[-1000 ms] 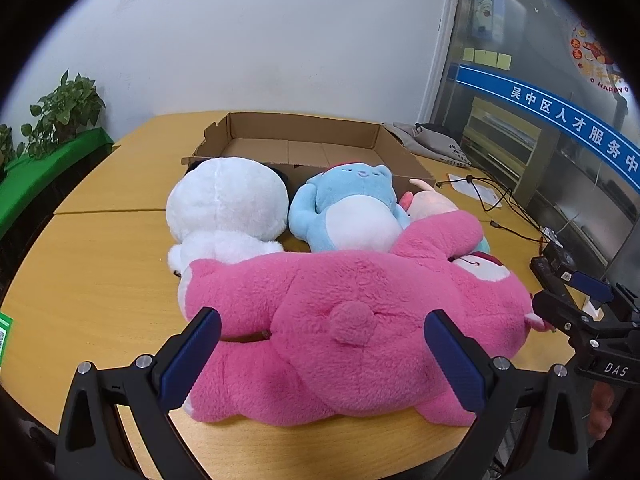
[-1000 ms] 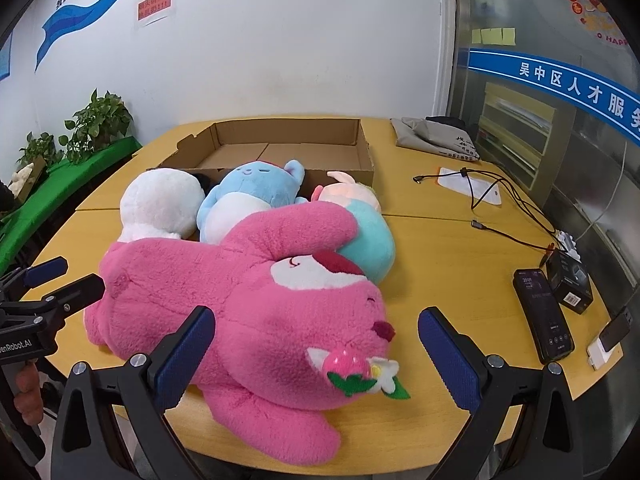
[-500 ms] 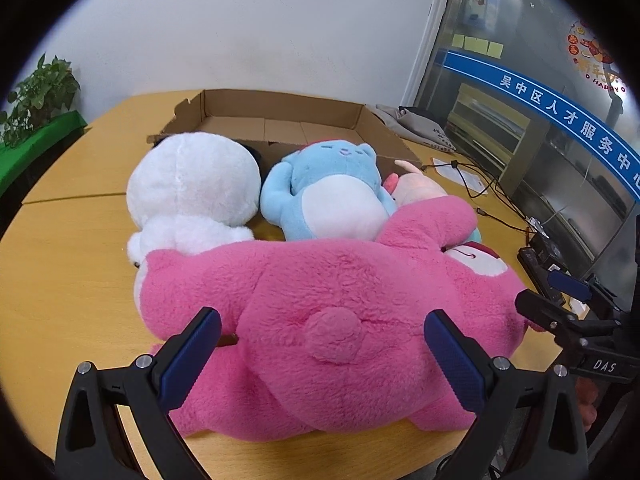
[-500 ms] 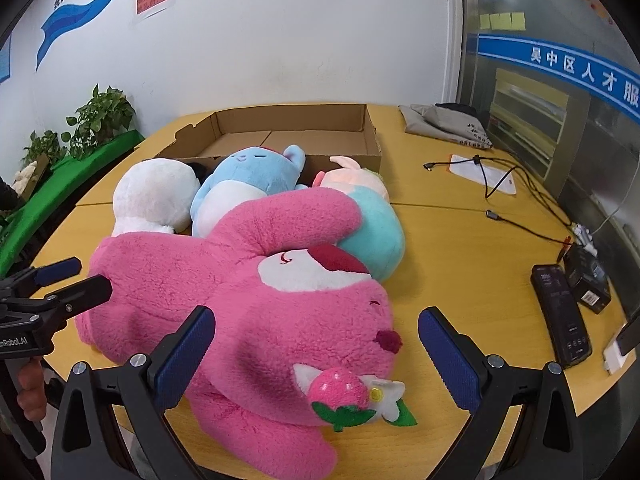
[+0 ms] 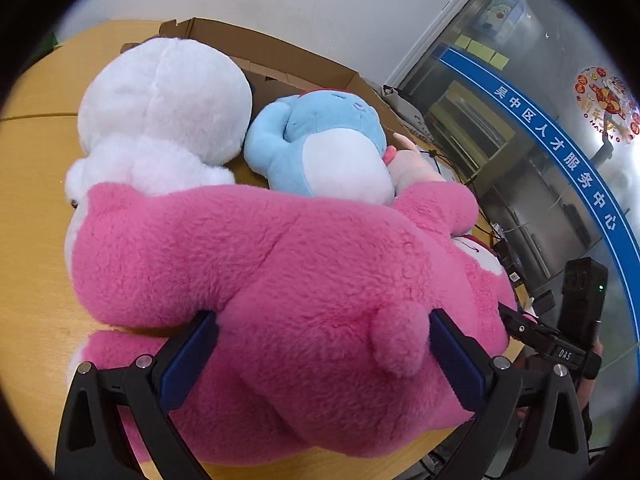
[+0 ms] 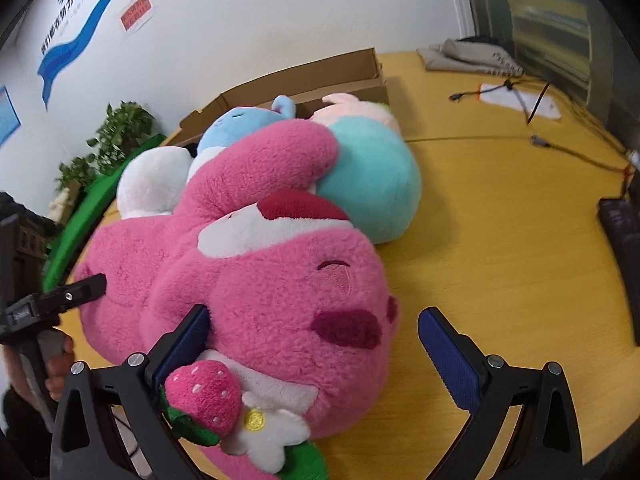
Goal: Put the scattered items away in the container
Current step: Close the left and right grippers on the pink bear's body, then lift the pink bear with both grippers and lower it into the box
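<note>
Between both wide-open grippers: pink plush bear (image 5: 280, 280), long axis crosswise, rump inside left gripper (image 5: 320, 356), head inside right gripper (image 6: 312, 344), neither clamped; cardboard box (image 5: 280, 60) beyond.

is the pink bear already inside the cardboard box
No, the pink bear lies on the table, in front of the cardboard box.

You're working in an office or public service centre: a blue banner with Chinese lettering (image 5: 560, 152) runs across the glass partition at upper right, sticky notes (image 5: 482, 50) above it, wall signage (image 6: 72, 40) at upper left.
</note>
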